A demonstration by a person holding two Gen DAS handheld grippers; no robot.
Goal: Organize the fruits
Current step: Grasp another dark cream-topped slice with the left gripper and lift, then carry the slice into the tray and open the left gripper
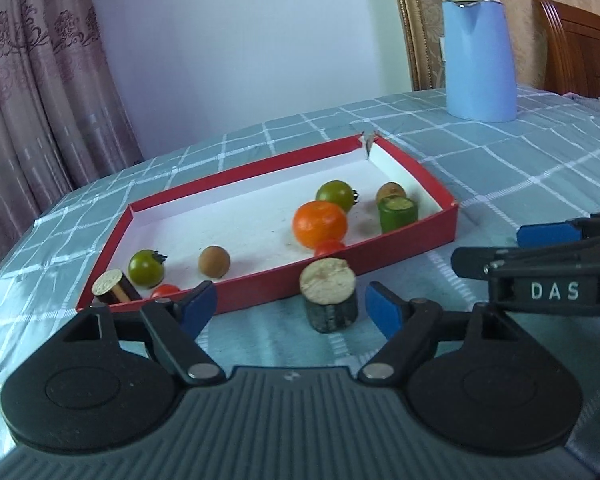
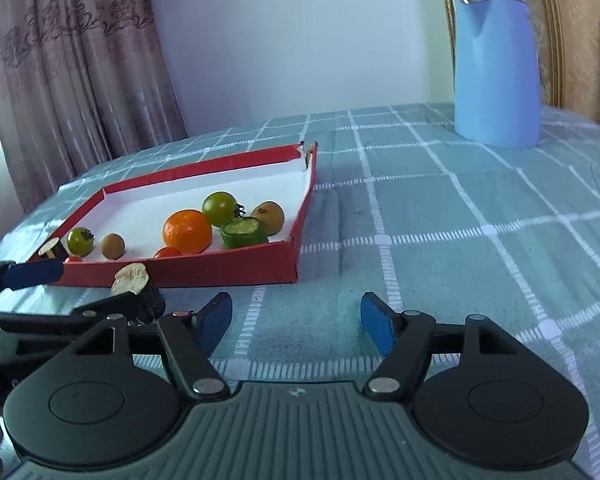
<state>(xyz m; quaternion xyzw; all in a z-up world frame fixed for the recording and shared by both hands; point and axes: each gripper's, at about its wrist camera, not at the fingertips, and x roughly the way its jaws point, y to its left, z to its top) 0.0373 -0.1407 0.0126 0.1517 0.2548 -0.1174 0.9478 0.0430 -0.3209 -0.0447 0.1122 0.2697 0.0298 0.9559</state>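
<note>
At lower centre, the left gripper stands wide open around a dark eggplant chunk, pads clear of it. The right gripper gapes empty over the checked cloth, right of the red tray.

Pale blue kettle stands far right on teal checked tablecloth | pink patterned curtain hangs far left | white wall behind | wooden headboard far right
</note>
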